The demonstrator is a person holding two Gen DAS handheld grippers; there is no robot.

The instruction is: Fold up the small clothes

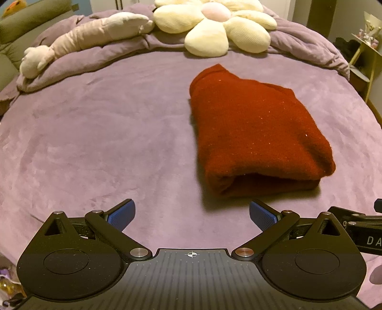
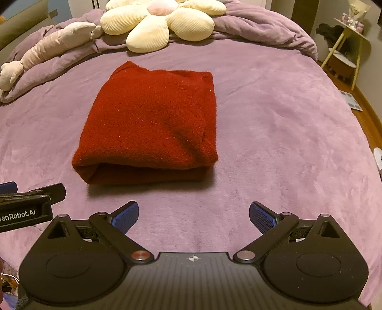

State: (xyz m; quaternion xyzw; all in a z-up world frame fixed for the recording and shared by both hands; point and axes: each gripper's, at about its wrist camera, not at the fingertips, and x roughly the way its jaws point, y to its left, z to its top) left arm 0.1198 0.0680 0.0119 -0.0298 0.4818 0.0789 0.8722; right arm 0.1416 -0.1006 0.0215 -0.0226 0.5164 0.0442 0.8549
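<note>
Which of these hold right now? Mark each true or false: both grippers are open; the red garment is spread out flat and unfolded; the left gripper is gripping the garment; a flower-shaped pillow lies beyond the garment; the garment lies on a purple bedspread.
1. Both grippers are open. True: the left gripper and right gripper both have jaws spread wide.
2. The red garment is spread flat, unfolded. False: it is folded into a compact bundle.
3. The left gripper grips the garment. False: it holds nothing.
4. A flower pillow lies beyond the garment. True.
5. The garment lies on a purple bedspread. True.

Folded red garment (image 1: 257, 128) lies on purple bedspread (image 1: 107, 143) beyond the spread-fingered left hand-held gripper (image 1: 192, 214).
</note>
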